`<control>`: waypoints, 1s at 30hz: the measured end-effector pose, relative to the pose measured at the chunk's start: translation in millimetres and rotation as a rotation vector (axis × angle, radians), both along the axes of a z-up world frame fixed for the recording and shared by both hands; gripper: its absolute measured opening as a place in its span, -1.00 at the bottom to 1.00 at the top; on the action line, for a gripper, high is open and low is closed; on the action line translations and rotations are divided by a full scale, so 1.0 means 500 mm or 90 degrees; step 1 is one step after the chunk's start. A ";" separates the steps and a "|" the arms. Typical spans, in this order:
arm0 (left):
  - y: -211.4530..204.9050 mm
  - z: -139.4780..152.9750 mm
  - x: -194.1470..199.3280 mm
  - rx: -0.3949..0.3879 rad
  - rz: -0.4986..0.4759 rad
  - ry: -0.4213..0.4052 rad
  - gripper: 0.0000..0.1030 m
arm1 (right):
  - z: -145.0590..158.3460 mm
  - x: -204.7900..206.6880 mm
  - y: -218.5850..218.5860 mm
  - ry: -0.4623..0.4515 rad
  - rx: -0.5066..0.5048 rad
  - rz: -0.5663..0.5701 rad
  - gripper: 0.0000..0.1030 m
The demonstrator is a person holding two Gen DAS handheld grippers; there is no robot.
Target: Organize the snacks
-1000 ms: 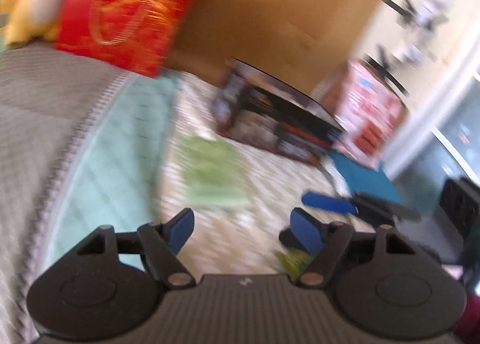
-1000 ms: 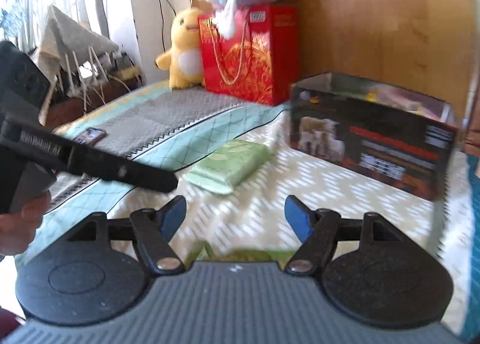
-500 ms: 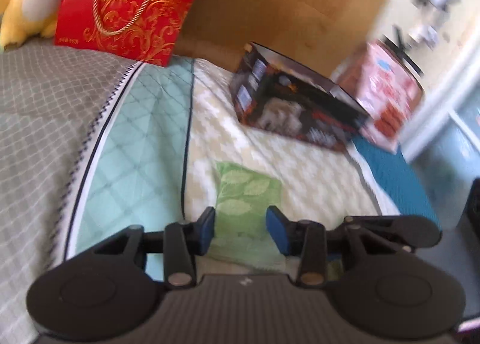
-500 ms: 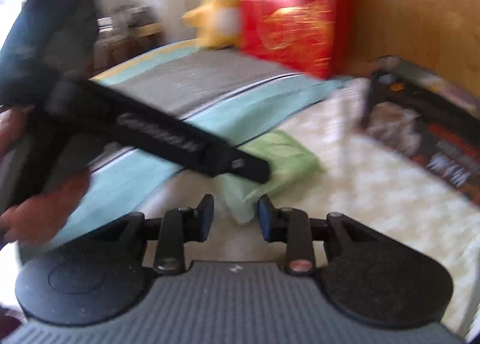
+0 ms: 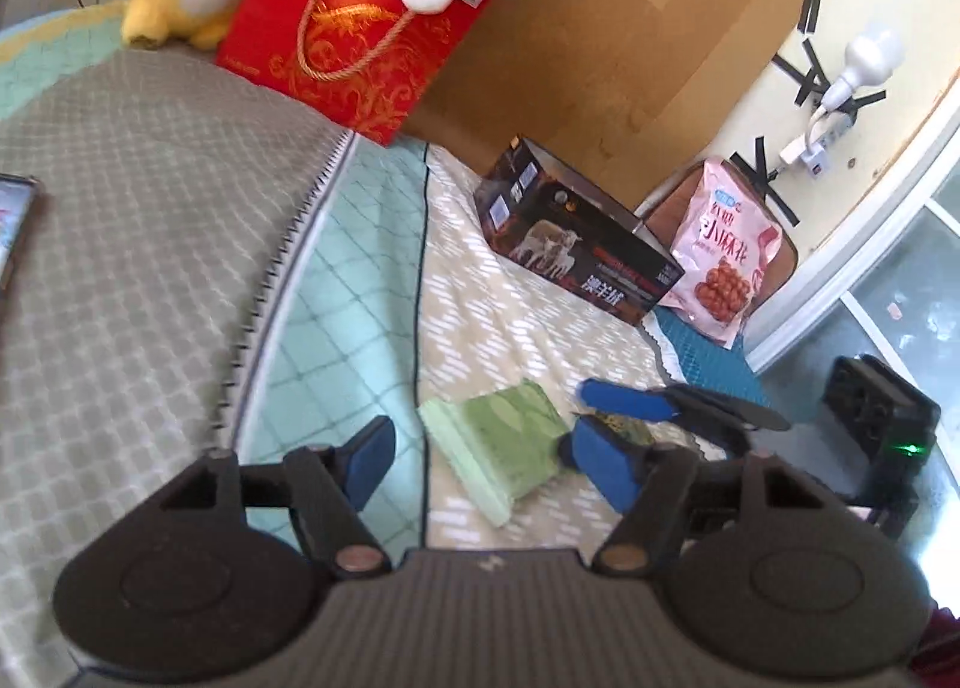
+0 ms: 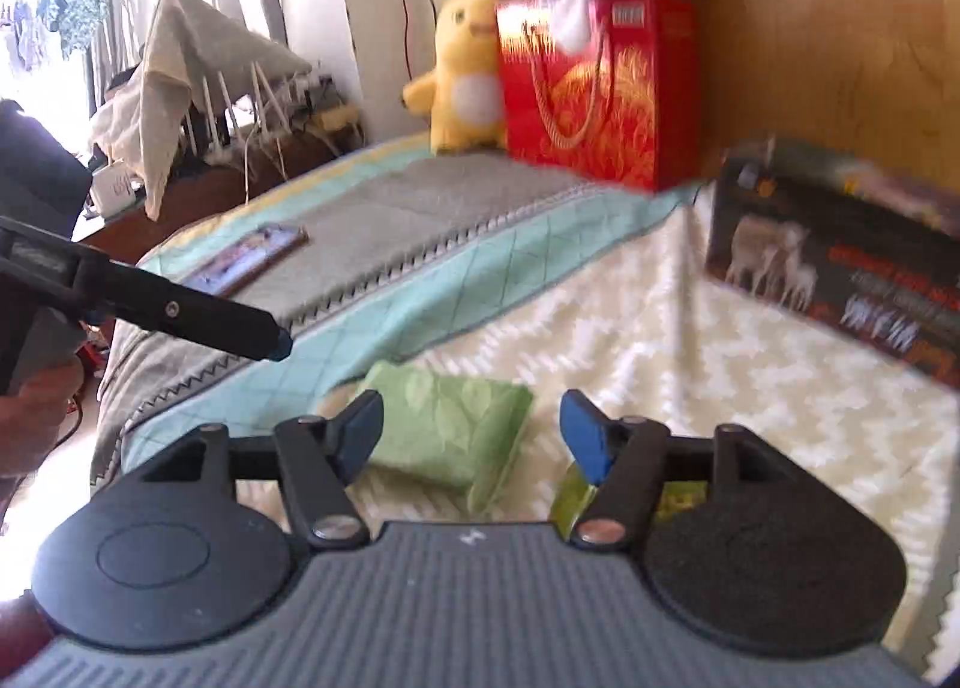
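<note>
Lying flat on the bedspread (image 5: 528,328), the green packet (image 5: 498,448) is seen at six o'clock from the black box (image 5: 576,244). Both the left gripper (image 5: 486,466) and right gripper (image 6: 471,430) are held apart, just reopened, nothing gripped.

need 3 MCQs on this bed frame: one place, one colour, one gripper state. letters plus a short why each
1. Where is the flat light-green leaf-print packet?
A. inside the black open-top box
B. lying on the cream patterned bedspread
C. on top of the red gift bag

2. What colour is the upright snack bag beside the black printed cardboard box?
A. pink
B. blue
C. yellow

3. How do the left gripper and right gripper stand?
A. both clamped on the green packet
B. left open, right clamped on the box
C. both open, holding nothing

Answers:
1 B: the packet lies flat on the bedspread, apart from the box.
2 A: its wrapper is pink with white lettering.
3 C: both pairs of blue pads stand apart, having just reopened, with no pad pressing on anything.
</note>
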State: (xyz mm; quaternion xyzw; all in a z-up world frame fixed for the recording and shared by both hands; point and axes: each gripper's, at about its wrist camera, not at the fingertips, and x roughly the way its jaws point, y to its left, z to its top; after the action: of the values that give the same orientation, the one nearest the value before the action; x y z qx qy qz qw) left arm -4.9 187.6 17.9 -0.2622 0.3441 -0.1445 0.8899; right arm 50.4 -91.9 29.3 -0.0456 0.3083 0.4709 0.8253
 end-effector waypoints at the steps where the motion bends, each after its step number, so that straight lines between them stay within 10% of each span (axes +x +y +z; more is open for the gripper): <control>1: -0.008 -0.008 0.015 -0.001 -0.001 0.008 0.29 | -0.010 0.004 0.008 0.015 0.002 0.010 0.30; 7: -0.050 -0.042 0.040 0.030 -0.015 0.035 -0.48 | -0.019 -0.026 0.029 0.031 -0.001 0.020 -0.03; 22: -0.282 -0.060 -0.053 0.033 -0.243 0.041 -0.42 | -0.035 -0.201 -0.221 0.110 0.040 -0.094 -0.09; 30: -0.341 -0.043 -0.087 0.111 -0.228 0.021 -0.26 | -0.056 -0.236 -0.237 0.125 0.098 -0.162 -0.08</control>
State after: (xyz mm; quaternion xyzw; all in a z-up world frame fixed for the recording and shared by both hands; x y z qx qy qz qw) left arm -48.4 17.3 -3.6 -0.1209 0.4107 -0.2662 0.8636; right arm -67.9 -210.6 1.3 0.1033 0.3535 0.3868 0.8454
